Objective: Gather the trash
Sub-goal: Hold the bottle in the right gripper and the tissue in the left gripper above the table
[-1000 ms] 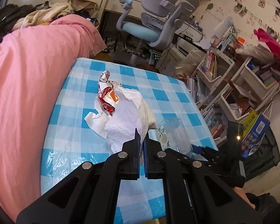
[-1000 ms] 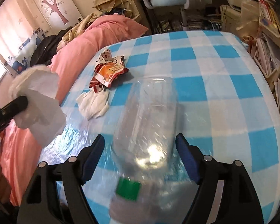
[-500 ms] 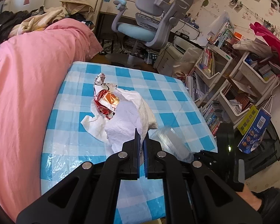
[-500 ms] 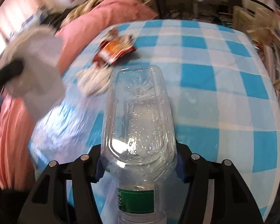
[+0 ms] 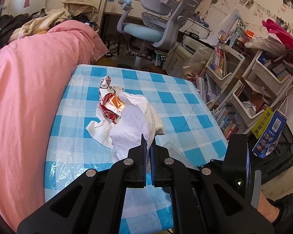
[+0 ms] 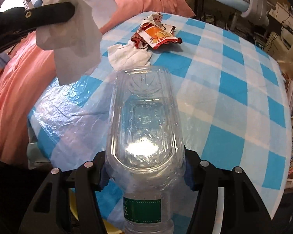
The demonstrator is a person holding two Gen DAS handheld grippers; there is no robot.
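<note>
Right wrist: green-labelled bottle [image 6: 144,136], writing unreadable.

Bottle: your clear, glossy plastic bottle with a matt green paper label [image 6: 144,136] glares under the light.
Tissue: the crumpled white paper tissue [image 6: 78,25] you hold looks soft and matt.
Wrapper: red-and-orange foil snack wrapper [image 6: 156,36], shiny and creased.
Counter cover: blue-and-white checked plastic sheet [image 6: 234,89], glossy, wrinkled.
Bed: pink cloth quilt [image 5: 29,78], matt.

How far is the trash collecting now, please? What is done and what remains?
Nothing shows as thrown away yet. In hand: the left gripper pinches a white tissue; the right gripper grips a clear bottle. Left on the table: a snack wrapper and another tissue.
</note>
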